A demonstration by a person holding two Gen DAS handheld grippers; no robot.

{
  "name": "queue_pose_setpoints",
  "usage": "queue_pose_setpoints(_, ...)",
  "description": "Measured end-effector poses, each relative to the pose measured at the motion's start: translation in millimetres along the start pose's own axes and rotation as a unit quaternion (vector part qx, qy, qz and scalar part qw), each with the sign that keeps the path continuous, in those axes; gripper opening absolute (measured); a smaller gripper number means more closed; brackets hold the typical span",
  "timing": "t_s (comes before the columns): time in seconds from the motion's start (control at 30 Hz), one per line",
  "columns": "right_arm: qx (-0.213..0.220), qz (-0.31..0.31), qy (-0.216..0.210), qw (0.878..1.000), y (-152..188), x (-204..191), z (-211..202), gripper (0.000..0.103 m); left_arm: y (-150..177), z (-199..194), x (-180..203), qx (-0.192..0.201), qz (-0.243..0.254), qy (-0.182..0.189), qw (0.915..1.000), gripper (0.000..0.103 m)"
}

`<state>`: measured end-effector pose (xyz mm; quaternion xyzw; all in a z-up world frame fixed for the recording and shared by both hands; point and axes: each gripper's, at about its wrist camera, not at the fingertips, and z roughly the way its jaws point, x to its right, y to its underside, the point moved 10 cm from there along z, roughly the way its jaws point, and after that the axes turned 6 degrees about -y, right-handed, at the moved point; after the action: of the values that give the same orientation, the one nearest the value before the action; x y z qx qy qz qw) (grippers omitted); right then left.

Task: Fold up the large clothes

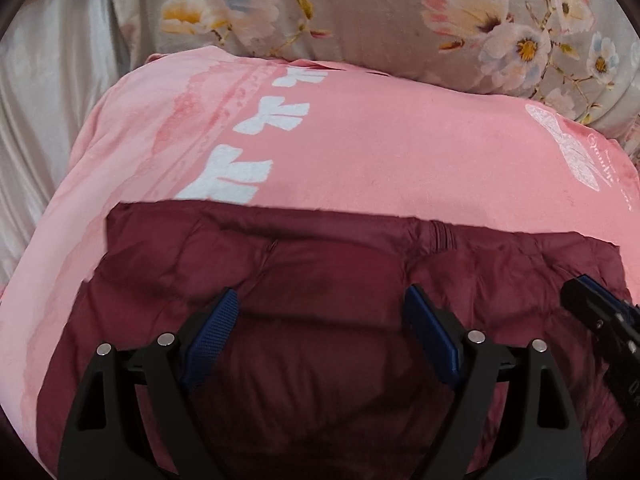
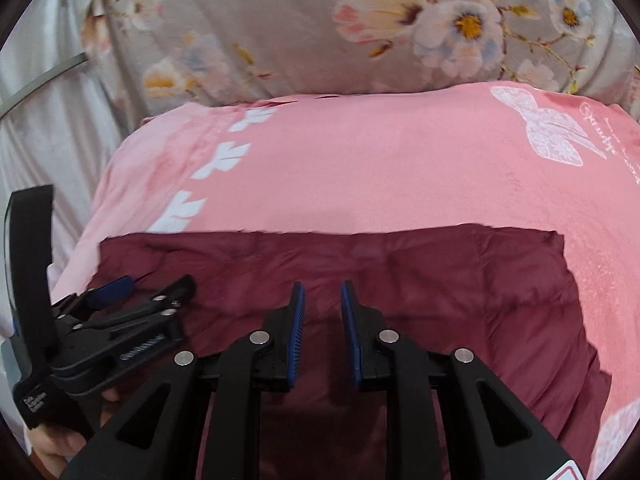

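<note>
so the maroon puffer jacket (image 1: 320, 280) is lying folded into a blocky rectangle on top of the pink blanket (image 1: 380, 152), toward the blanket's near edge, with pink showing past the jacket's far side and both flanks. its far edge runs pretty straight across, and you can see the quilted seams puffing up.

left gripper (image 1: 320, 332) sits right over the jacket's middle with its jaws spread wide, nothing between them, just maroon fabric underneath. the blue pads (image 1: 212, 340) look close to the fabric but i can't tell if they're actually touching. from the right wrist view the same gripper (image 2: 132, 286) shows up over the jacket's left corner area.

right gripper (image 2: 322, 320) is also over the jacket, nearer its right half, jaws at a narrow gap with nothing pinched in there. its tip pokes into the left wrist view (image 1: 588, 292) at the jacket's right edge.

past the jacket, the blanket has white bow shapes (image 1: 272, 116) printed in a row and a white lacy butterfly print (image 2: 548, 128) off to the far right. beyond the blanket is a grey floral bedsheet (image 2: 280, 12), and a pale satin curtain (image 1: 48, 88) hangs left of the blanket.
</note>
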<state>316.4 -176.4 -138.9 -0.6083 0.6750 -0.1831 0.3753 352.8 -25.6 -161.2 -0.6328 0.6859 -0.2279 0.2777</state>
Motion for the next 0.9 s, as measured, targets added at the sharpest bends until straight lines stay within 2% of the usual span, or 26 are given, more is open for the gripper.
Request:
queue_pose_setpoints(0.13, -0.029, -0.021, -0.003, 0.999, 22.4, -25.3, 17.7, 0.019, 19.7, -3.8, -14.6, -0.014, -0.019, 0.005, 0.9997, 0.083)
queue_pose_setpoints(0.27, -0.032, -0.013, 0.002, 0.999, 38.9, -20.5, 35.6, 0.017, 30.6, 5.8, -18.4, -0.004, -0.01, -0.003, 0.9999, 0.089)
queue_pose_setpoints(0.43, -0.027, -0.023, 0.012, 0.999, 43.3, -18.7, 40.4, 0.016, 33.9, 11.5, -15.8, 0.008, -0.006, -0.017, 0.9998, 0.092)
queue_pose_setpoints(0.9, -0.024, -0.041, 0.035, 0.998, 45.0, -18.9, 41.5, 0.016, 35.2, 15.0, -14.3, 0.01, 0.001, -0.03, 0.9995, 0.093)
